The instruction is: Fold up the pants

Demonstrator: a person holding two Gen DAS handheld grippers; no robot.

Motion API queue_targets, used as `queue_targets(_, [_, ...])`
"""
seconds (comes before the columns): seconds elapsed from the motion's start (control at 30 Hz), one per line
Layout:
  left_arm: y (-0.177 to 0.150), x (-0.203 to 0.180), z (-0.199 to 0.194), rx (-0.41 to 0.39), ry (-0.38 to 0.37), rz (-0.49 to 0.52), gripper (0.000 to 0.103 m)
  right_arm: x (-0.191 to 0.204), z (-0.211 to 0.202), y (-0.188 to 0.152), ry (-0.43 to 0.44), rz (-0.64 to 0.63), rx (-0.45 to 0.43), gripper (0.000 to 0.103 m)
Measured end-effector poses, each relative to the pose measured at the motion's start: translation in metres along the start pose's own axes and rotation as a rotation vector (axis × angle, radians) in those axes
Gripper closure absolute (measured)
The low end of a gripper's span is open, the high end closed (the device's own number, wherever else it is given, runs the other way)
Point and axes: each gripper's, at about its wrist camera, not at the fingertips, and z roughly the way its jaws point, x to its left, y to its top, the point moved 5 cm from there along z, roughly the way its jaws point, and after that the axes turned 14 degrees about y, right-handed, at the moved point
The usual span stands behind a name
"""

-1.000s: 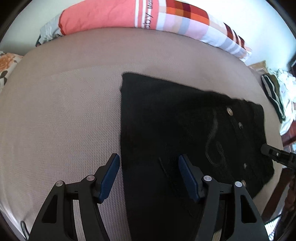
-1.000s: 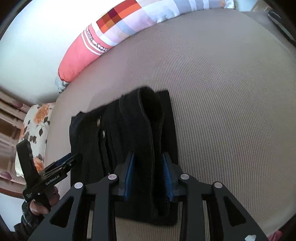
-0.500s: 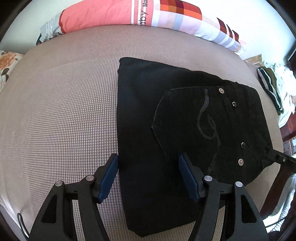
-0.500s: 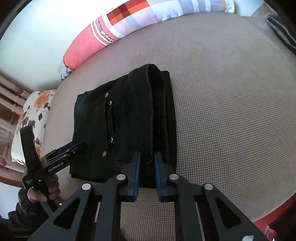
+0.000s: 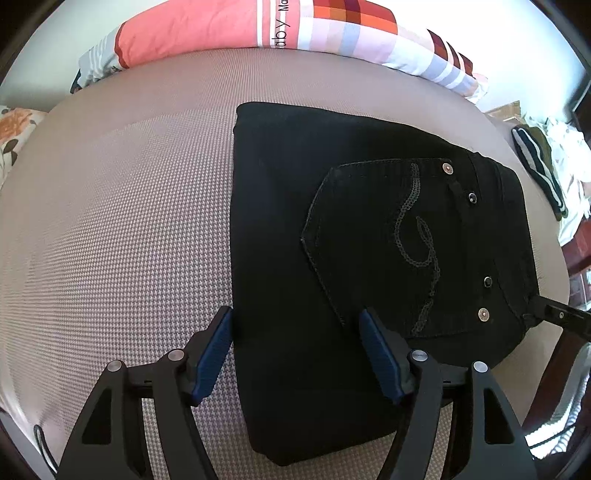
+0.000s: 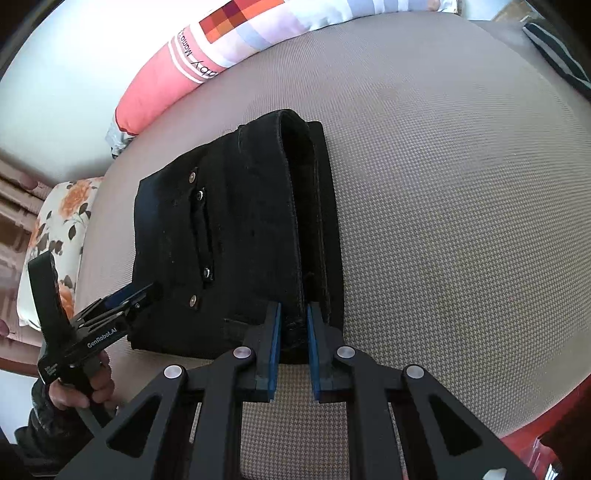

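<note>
The black pants (image 5: 332,258) are seen folded into a compact rectangle on the bed (image 5: 110,221), which is covered with a beige woven sheet. The back pocket (image 5: 399,251) with a curled stitched ornament and metal rivets is turned upward. In the right wrist view the pants (image 6: 229,236) are shown from the waistband side, with the thick folded layers standing as a ridge along their right edge.

The left gripper (image 5: 295,332) is held wide open over the near left part of the pants (one blue pad is beside the left edge of the cloth, the other is above the pocket corner), and nothing is grasped by it. The right gripper (image 6: 294,328) is closed narrowly on the folded edge of the pants; the cloth is pinched between its blue fingers (image 6: 275,332).

In the right wrist view the left gripper (image 6: 144,290) is found at the near left corner of the pants, held by a hand (image 6: 83,387).

A long striped pillow (image 5: 280,29) is laid along the far edge of the bed. A floral cushion (image 6: 59,229) is seen at the left side, and some striped clothes (image 5: 539,166) are lying at the right.
</note>
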Motion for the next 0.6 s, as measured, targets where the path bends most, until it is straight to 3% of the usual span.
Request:
queue_targets(0.2, [0.001,0.000,-0.002,0.001,-0.001,-0.001,0.033,-0.001,-0.002,0.002,-0.014,0.012,-0.019,0.074])
queue_targets(0.33, [0.001,0.002,-0.005,-0.008,0.001,-0.002,0.033,0.000,-0.006,0.007,-0.041,0.004,-0.029,0.053])
queue_targets(0.43, [0.002,0.006,-0.008,-0.022,-0.003,0.001,0.033,0.001,-0.004,0.012,-0.026,-0.004,-0.023,0.051])
queue_targets(0.6, [0.007,0.023,-0.003,0.013,-0.080,-0.080,0.033,-0.003,0.005,0.022,0.023,-0.008,-0.007,0.050])
